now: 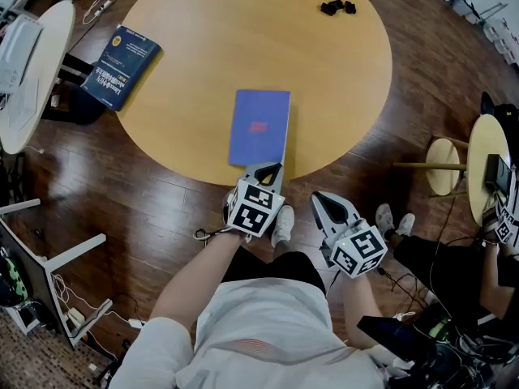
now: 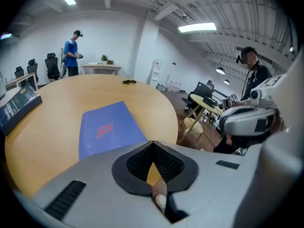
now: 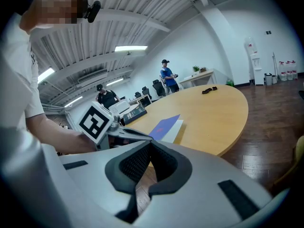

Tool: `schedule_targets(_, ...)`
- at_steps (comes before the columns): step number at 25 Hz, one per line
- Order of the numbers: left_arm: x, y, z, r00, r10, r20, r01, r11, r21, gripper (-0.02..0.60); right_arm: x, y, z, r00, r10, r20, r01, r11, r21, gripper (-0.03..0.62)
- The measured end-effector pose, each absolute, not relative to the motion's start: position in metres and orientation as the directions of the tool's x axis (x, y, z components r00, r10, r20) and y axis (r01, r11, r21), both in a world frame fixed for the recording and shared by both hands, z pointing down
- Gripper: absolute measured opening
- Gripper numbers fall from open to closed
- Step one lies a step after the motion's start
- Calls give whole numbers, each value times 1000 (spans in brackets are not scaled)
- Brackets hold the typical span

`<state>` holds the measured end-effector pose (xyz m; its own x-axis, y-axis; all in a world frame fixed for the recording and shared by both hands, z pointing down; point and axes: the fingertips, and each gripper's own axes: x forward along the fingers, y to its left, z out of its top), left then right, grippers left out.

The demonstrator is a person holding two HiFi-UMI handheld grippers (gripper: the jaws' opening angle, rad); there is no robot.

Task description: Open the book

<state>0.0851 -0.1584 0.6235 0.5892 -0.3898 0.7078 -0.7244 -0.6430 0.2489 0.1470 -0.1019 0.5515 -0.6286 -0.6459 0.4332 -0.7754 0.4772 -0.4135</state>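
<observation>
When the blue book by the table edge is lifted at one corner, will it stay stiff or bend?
The blue book looks thin, so a corner lift probably raises only its cover, which may flex. It lies flat on the smooth table, so a push would likely slide it, not tip it.

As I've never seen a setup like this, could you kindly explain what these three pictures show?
A person holds a two-jawed hand-held gripper in each hand. One picture looks down from a head camera; the other two look along each tool's jaws. On the round table lie a purple book, a dark blue book and small black items. The left hand-held gripper is shut on the purple book's near edge, its cover seemingly raised; the right hand-held gripper is shut, empty, off the table.
</observation>
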Motion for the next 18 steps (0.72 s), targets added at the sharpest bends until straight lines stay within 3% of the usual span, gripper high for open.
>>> schedule_targets(8, 31, -175, 552, 617, -530, 582, -775, -537, 333, 9, 137, -106, 552, -646, -633, 426, -761, 496, -417, -3)
schedule_targets(18, -101, -201, 559, 380, -696, 609, -925, -296, 239, 9, 121, -109, 554, -656, -619, 432, -754, 504, -422, -2)
